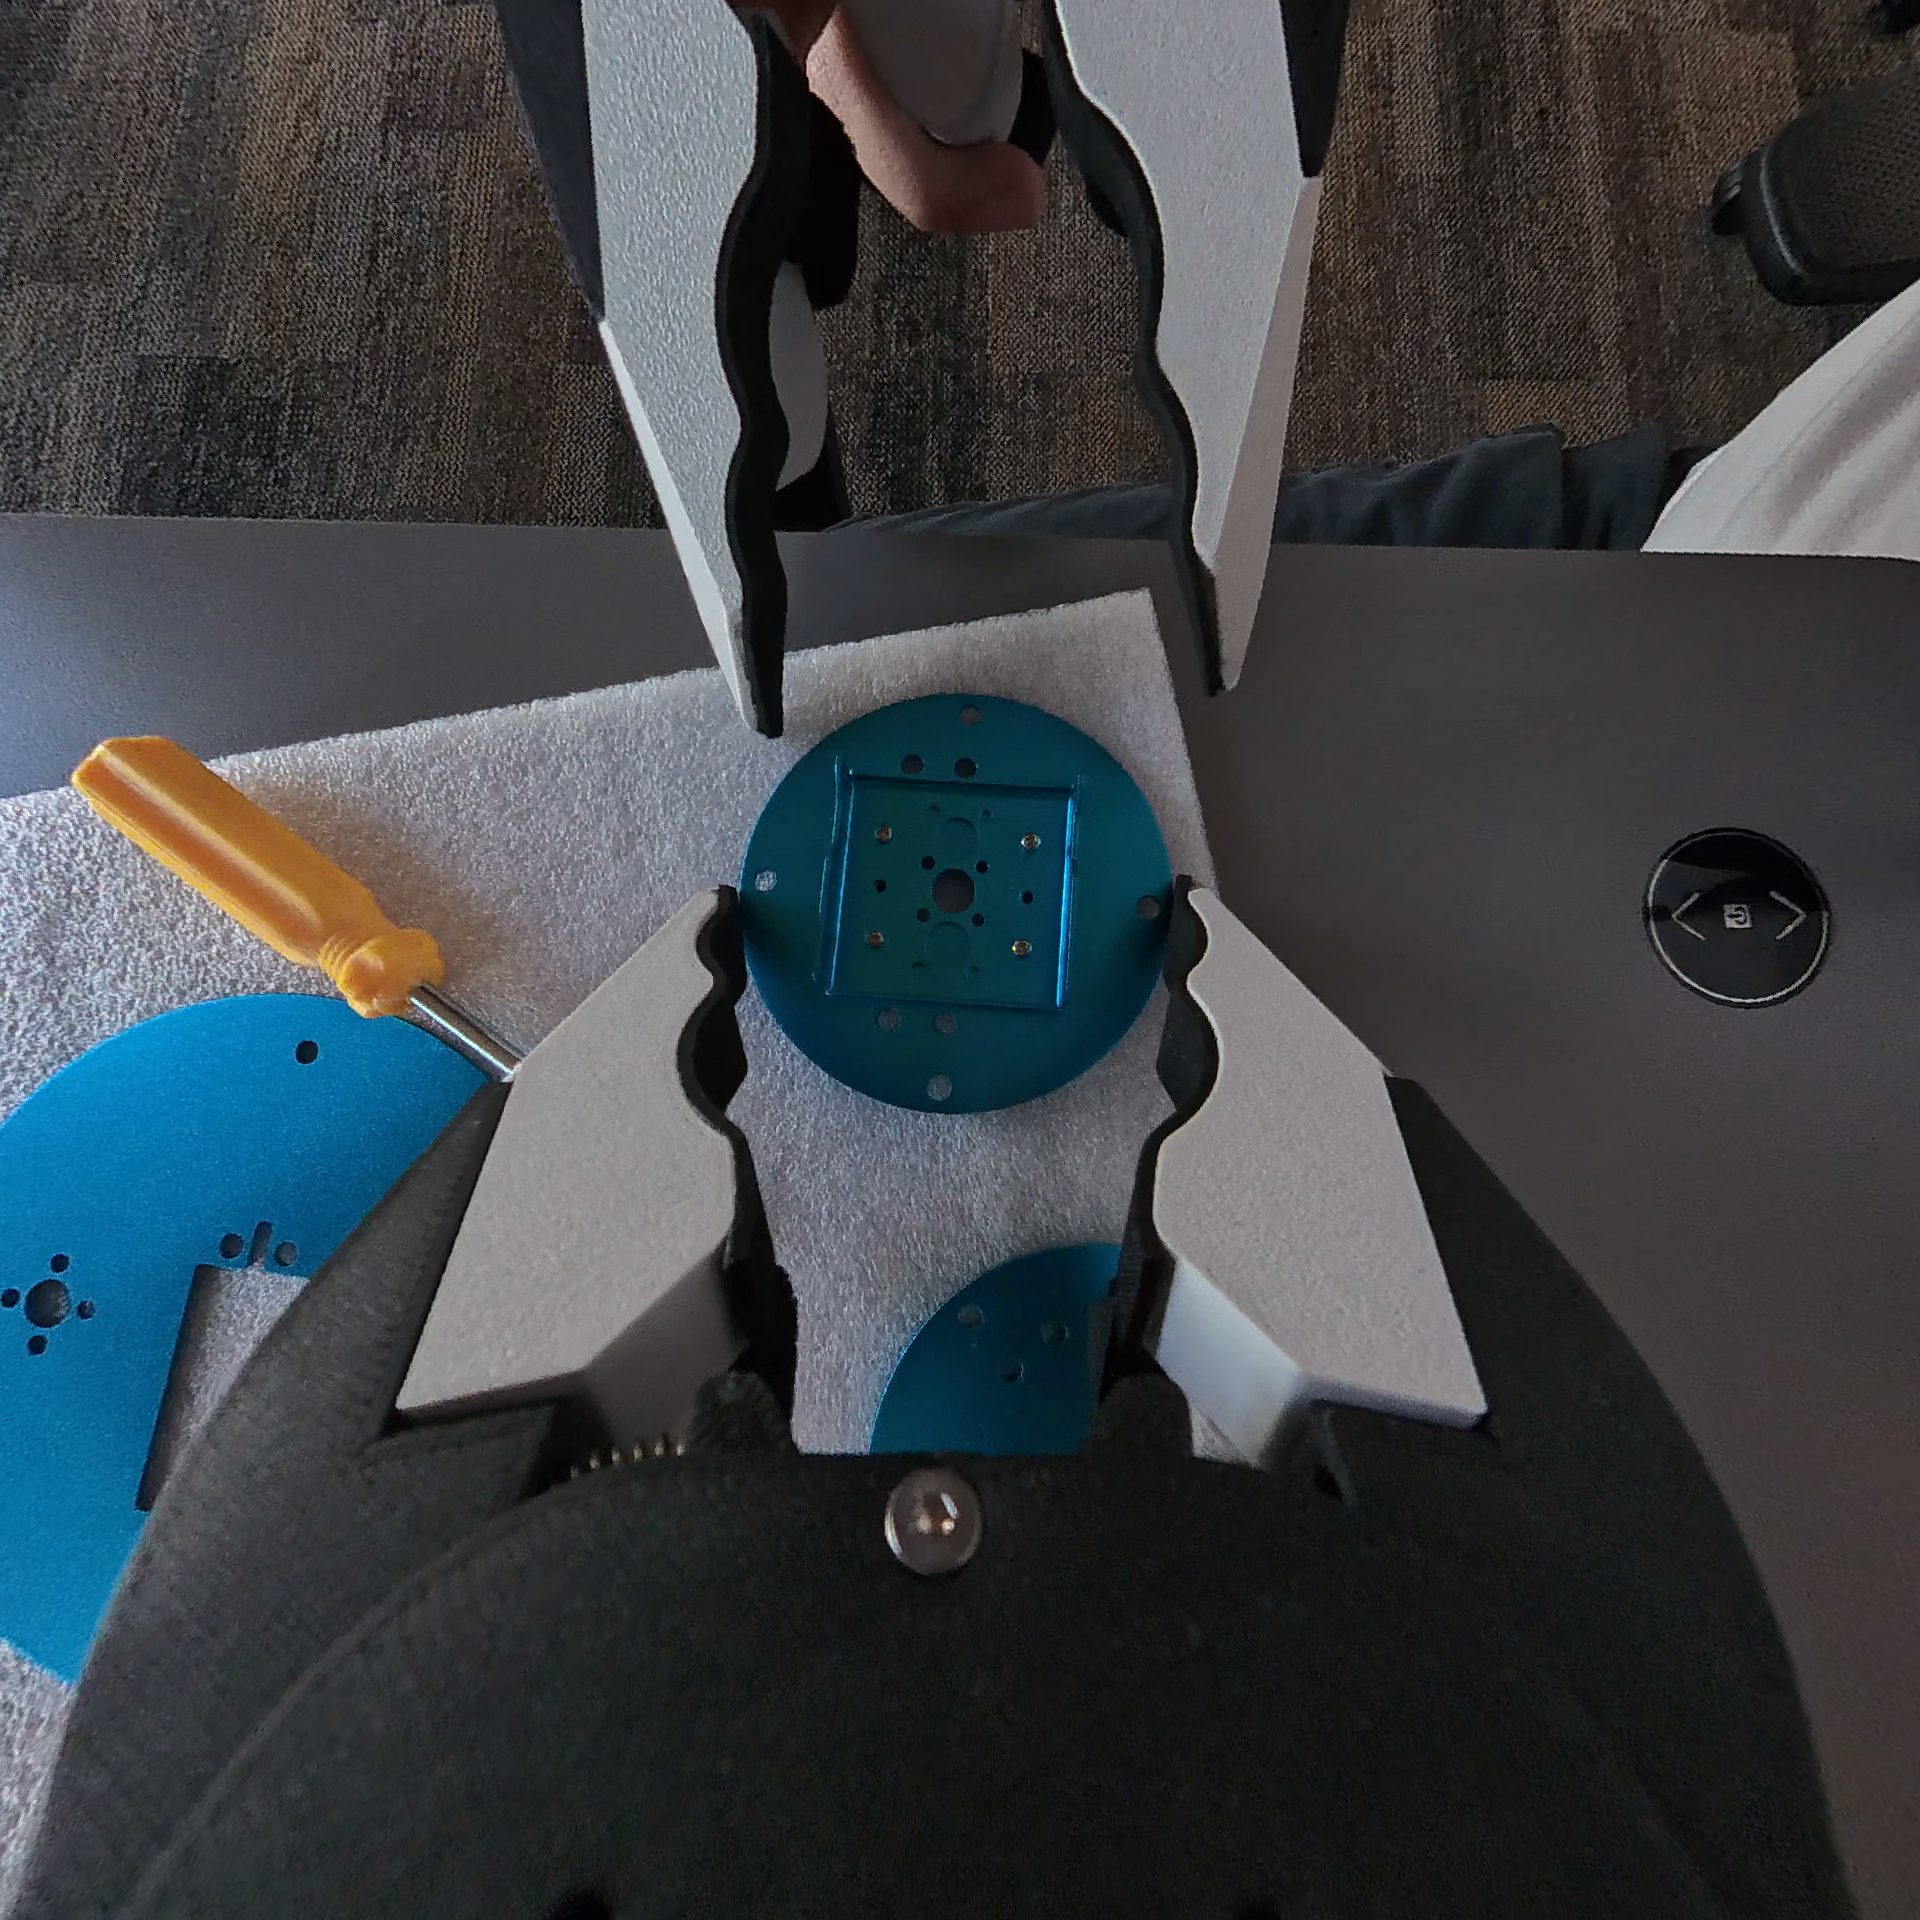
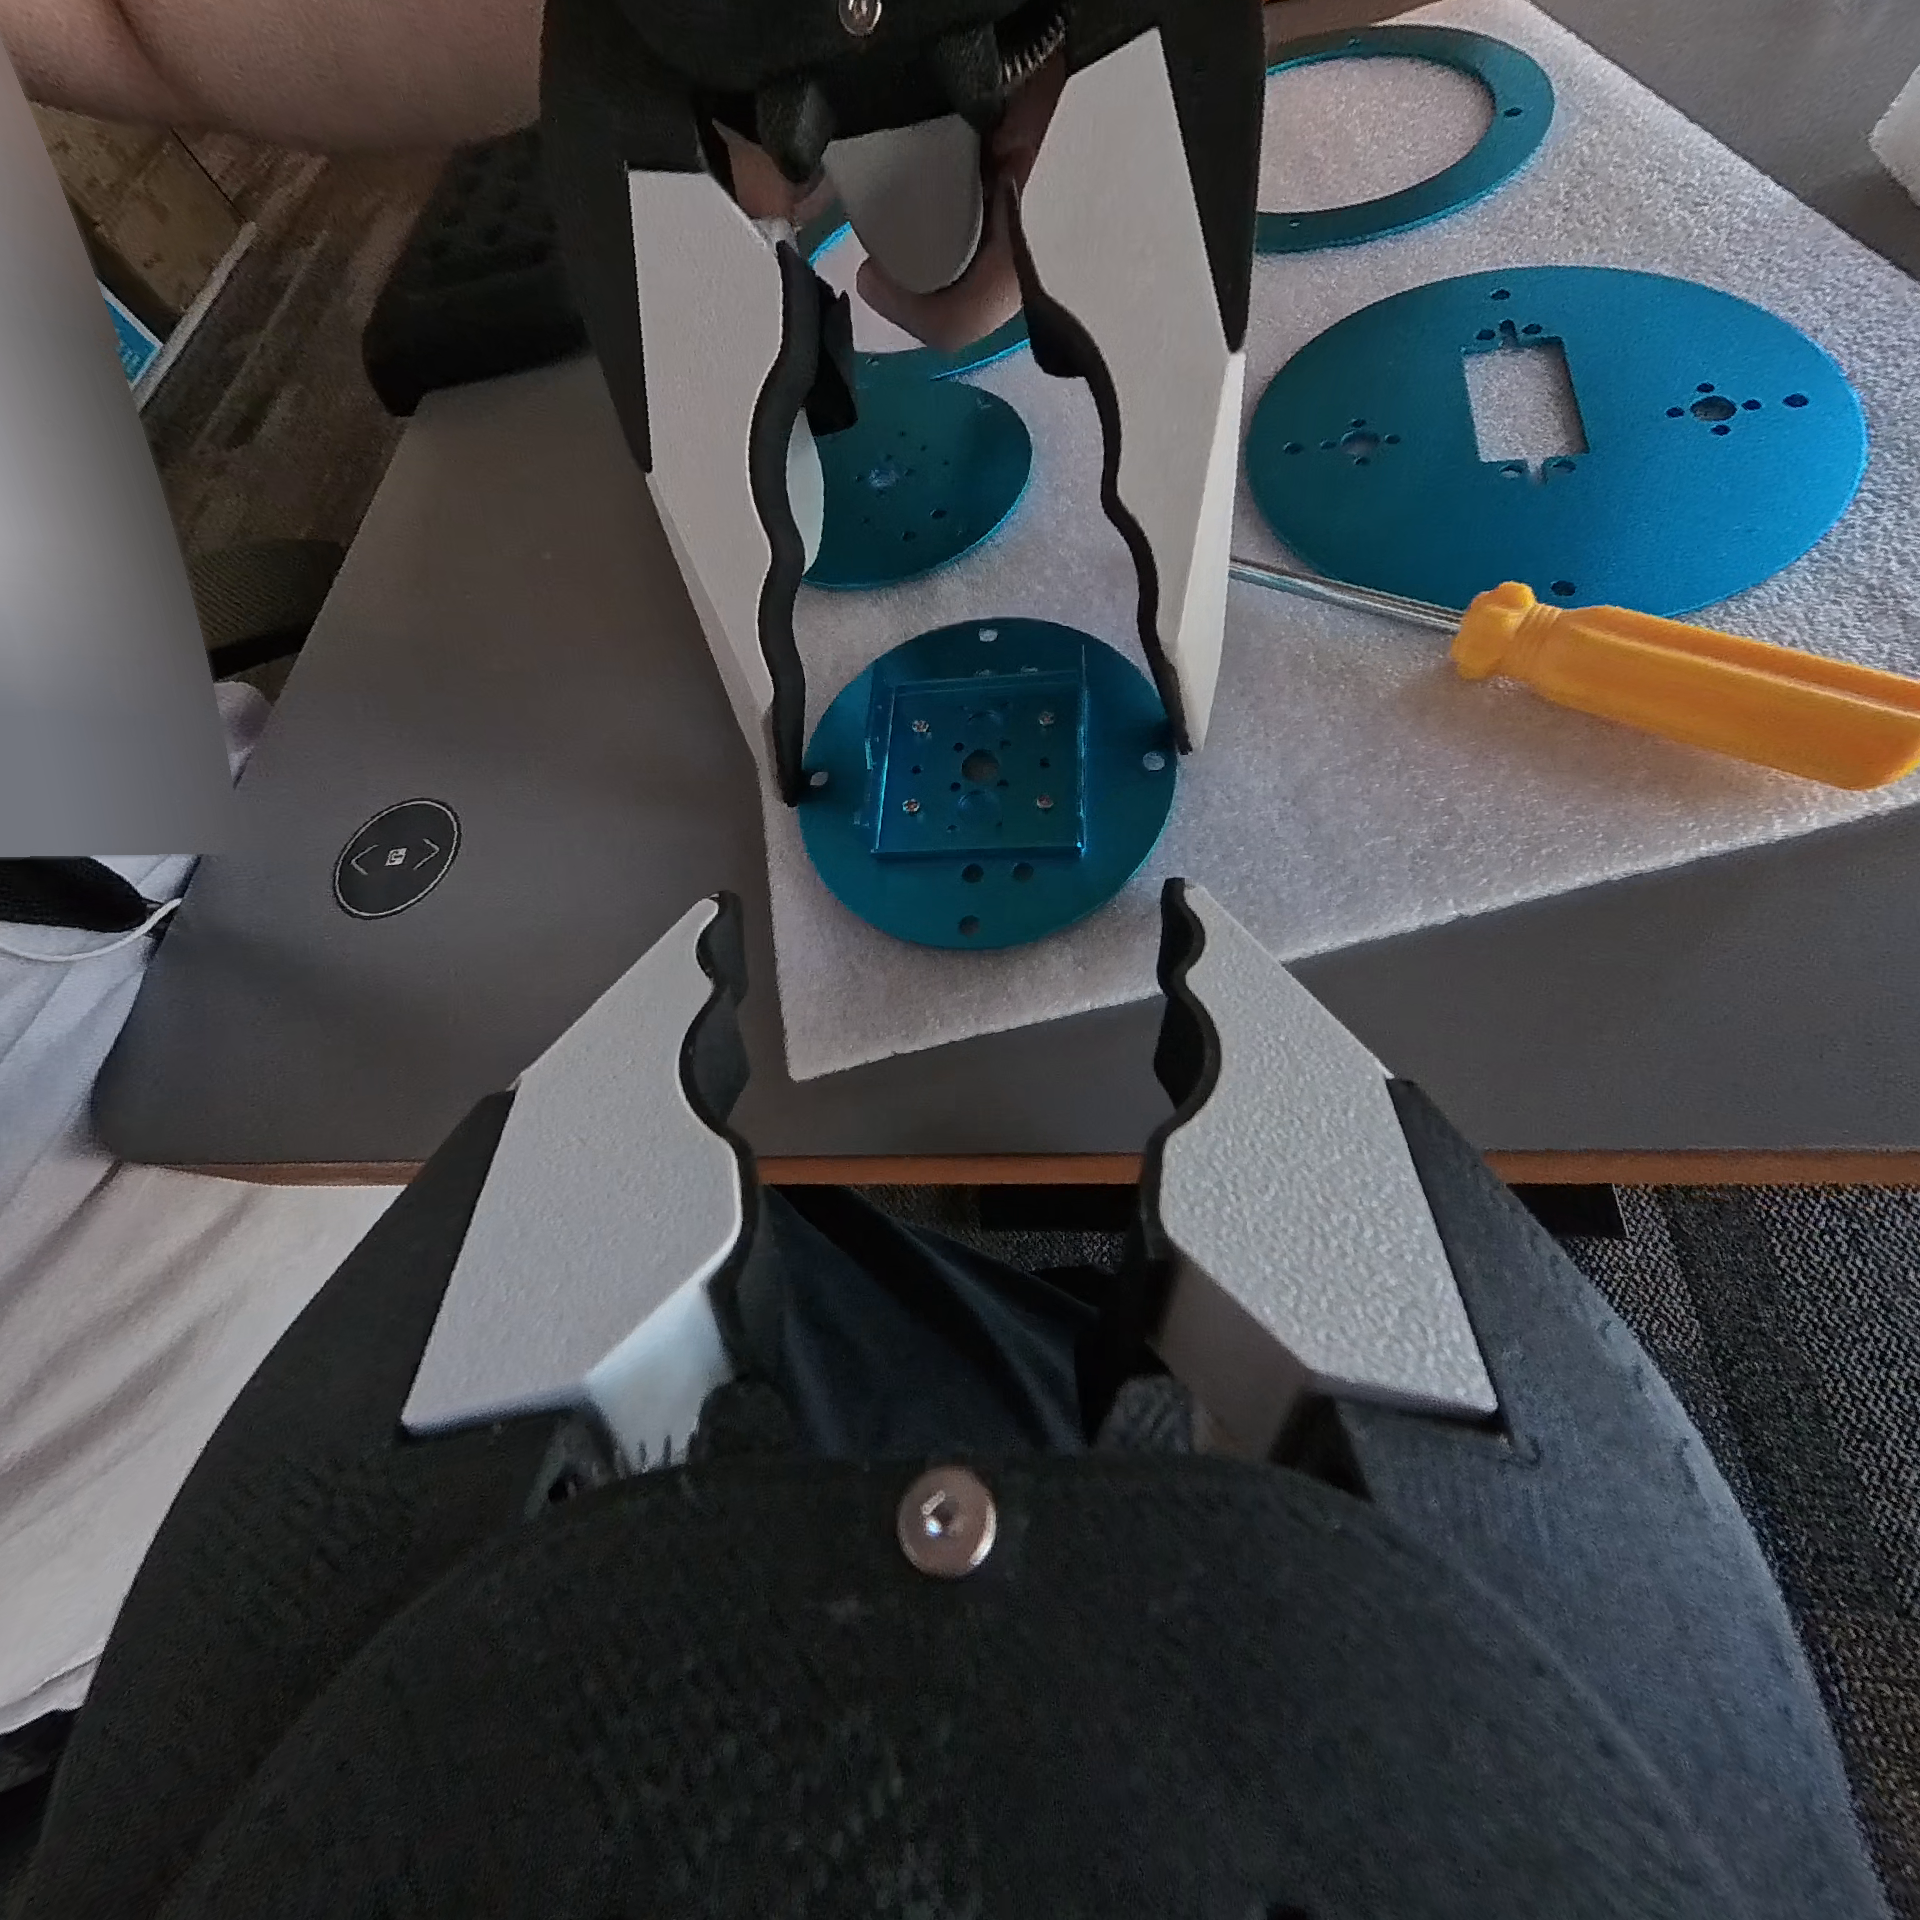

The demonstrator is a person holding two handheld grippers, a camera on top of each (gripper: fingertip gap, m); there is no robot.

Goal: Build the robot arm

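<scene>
A dark carpet lay beyond the grey counter (image 1: 1455, 727), where a white foam sheet (image 1: 582, 810) reached nearly to the near edge. On the sheet's corner sat a small blue disc (image 1: 951, 904) with a square bracket screwed to its middle. The left claw (image 1: 951, 904) was released, its tips flanking the disc at its rim, close to or touching it. The right claw (image 1: 992, 696), also released and gripping nothing, hung over the disc's edge-side rim. A yellow screwdriver (image 1: 260, 873) lay further in on the foam, beside a large blue plate (image 2: 1558, 436), with a blue ring (image 2: 1403, 135) beyond and another disc (image 2: 914, 468) nearby. The thin disc lay flat on soft foam, so closing tips might skid over its rim or tip it; both claws crowding one part could collide.
</scene>
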